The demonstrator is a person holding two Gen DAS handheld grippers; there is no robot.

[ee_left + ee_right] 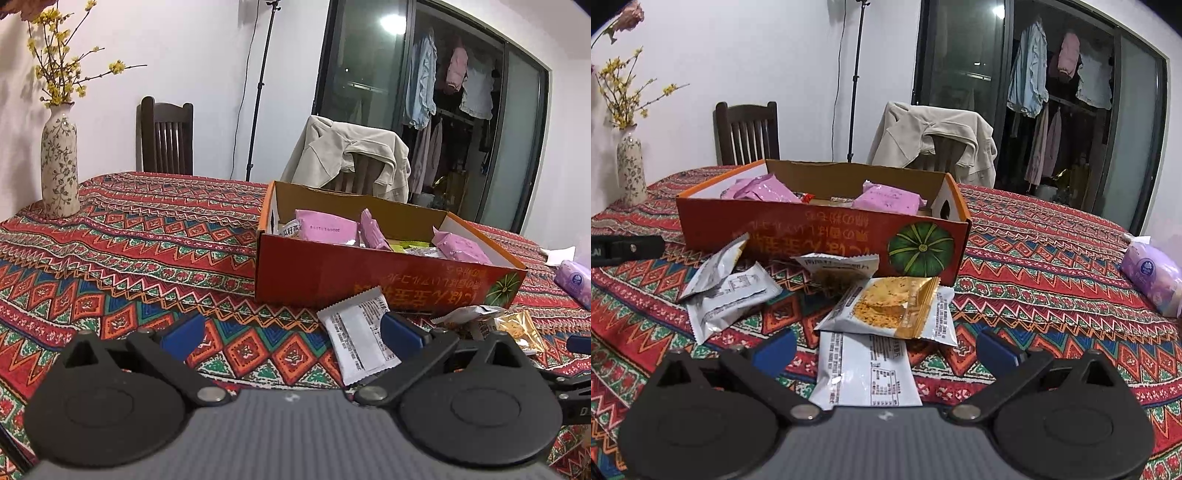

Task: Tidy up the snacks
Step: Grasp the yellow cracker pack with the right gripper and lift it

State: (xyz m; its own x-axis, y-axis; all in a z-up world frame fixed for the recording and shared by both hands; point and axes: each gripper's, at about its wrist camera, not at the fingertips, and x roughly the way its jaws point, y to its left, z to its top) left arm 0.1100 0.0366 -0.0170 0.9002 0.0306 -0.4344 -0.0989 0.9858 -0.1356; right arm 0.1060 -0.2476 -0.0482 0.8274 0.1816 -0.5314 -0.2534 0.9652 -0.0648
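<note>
Nearest the orange box [820, 225] on the table [1052, 258], the white snack packet [866, 369] lies just ahead of the right tool [884, 352], long axis pointing boxward between wide, empty jaws; the left tool [293, 332], equally wide, sits farther off.

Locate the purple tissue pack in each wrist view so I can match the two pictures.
Left wrist view: the purple tissue pack lies at the far right edge, on the tablecloth, right of the orange box.
Right wrist view: the same pack lies at the right edge, well right of the box.
Shared landmark: the green pumpkin print on the box's front right corner, partly visible in the left wrist view.
</note>
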